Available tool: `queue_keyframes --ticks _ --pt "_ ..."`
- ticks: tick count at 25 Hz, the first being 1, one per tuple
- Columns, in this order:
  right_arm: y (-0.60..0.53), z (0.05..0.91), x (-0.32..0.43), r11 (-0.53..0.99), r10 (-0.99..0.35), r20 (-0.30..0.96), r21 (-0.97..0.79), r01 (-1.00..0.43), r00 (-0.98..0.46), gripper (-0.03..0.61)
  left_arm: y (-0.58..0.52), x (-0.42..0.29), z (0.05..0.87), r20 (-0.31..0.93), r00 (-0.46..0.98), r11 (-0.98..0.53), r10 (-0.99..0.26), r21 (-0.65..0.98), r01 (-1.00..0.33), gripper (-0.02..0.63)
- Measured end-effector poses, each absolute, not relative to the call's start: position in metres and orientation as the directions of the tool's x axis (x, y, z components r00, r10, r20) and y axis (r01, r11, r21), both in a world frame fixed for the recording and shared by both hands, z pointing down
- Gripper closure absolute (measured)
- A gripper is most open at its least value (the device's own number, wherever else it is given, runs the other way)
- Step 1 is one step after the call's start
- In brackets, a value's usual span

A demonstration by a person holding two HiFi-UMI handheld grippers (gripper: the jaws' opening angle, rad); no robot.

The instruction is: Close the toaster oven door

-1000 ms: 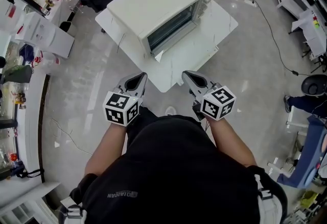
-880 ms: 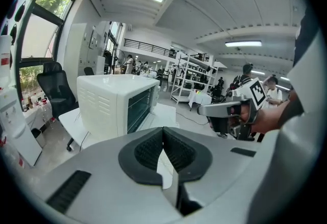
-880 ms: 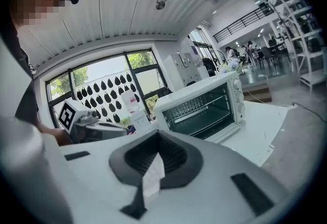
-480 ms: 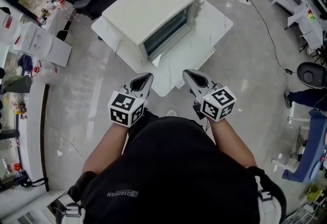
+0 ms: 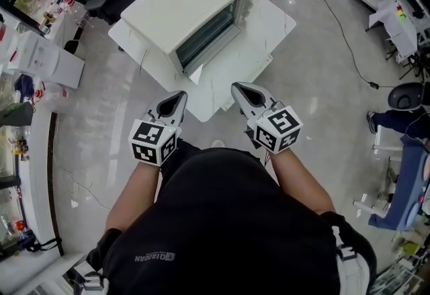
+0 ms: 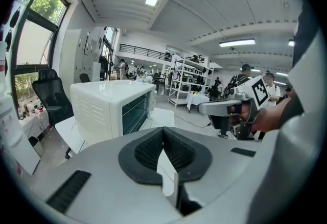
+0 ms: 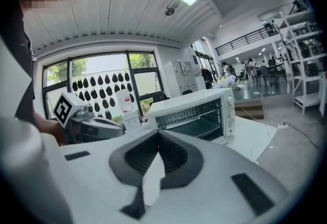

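White toaster oven (image 5: 181, 1) sat on a white table (image 5: 269, 25), skewed so its front faced off to the person's right. The door (image 7: 220, 138) was folded down and open, with the wire rack visible inside.

The person stood short of the table with both tools held out in front, well apart from the oven. The left gripper (image 5: 179, 95) had its jaws pressed together with nothing between them. The right gripper (image 5: 236, 88) was the same, clenched and empty. Neither touched the door or the table.

My read: this was the approach, and the closing hadn't begun.

How I'd have done it:
- No grasp needed. Keep the jaws clenched and use one tip as a blunt pusher.
- Step round to square up with the oven front first, since coming in at that angle invites a slip.
- Get the tip under the door's free edge and lift along the arc about the bottom hinge, not straight in.
- The oven looked light and the tabletop smooth, so a straight shove would probably slide it. Brace the top with the other tool.
- Finish with a firm press near the door's top edge until it seats.

I couldn't make out the handle from where the views pointed.

Main risk: the tip skids off the edge and the door drops back.
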State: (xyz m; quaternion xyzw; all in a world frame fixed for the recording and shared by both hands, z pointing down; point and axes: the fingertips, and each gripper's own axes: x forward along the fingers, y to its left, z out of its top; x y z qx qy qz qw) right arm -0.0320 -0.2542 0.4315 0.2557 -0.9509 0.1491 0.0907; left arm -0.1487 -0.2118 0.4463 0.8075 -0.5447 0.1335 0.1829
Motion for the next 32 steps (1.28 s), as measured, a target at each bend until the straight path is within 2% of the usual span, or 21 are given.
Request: queue_keyframes --ticks 11,32 --pt "-0.255 0.428 -0.03 0.819 -0.497 0.248 -0.182 -0.544 -0.832 0.551 -0.206 -0.151 0.448 0.415 0.367 -0.335 -0.833 0.152 -0.93 0.611" --pt "-0.263 0.435 -0.023 0.796 -0.491 0.237 -0.267 -0.542 -0.838 0.447 -0.212 -0.149 0.452 0.425 0.371 -0.339 -0.826 0.153 -0.928 0.611"
